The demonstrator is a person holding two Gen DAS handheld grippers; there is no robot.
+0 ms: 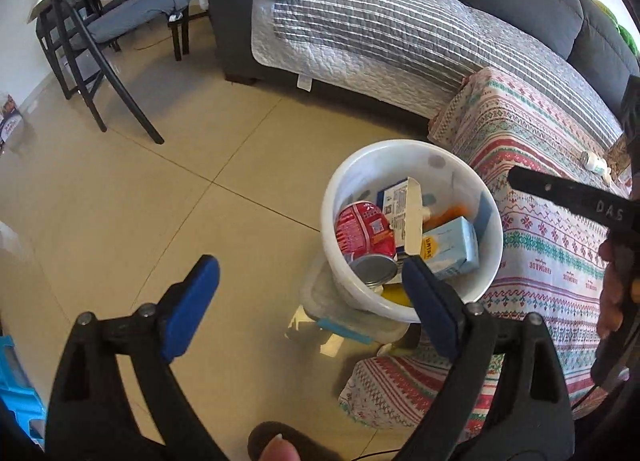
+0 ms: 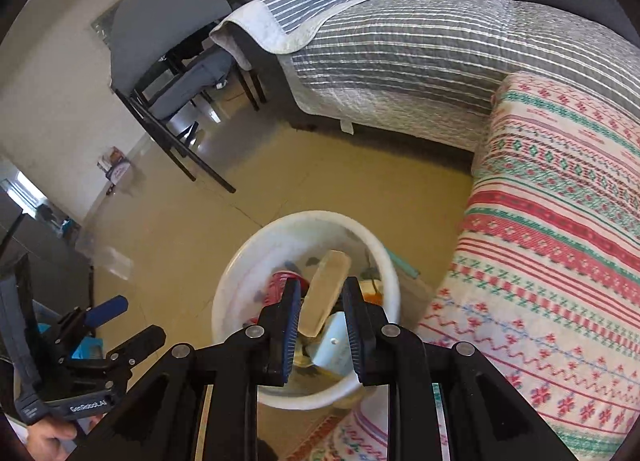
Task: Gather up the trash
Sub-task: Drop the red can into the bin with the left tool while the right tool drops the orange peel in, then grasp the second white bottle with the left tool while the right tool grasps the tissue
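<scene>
Claws first: left claw [image 1: 308, 301] stands wide apart and empty, above the floor beside the bucket [image 1: 494, 229]. Right claw [image 2: 322, 327] is nearly closed with nothing visibly clamped, poised directly over the same white bucket. Collected trash lies just ahead of and below both: red can [image 1: 362, 231], blue carton [image 1: 452, 247], flat box [image 1: 402, 207] standing on end. Beyond, patterned bench [image 1: 540, 181], apparently bearing a small bottle [image 1: 594, 163], nearer the right hand.

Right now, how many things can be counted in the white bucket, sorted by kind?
Cans: 1, the red can
Cartons: 2, the white-and-blue carton and the light blue carton
Unclear scraps: 2, an orange piece and a yellow piece
Total: 5 visible in the white bucket; more may lie hidden underneath.
</scene>
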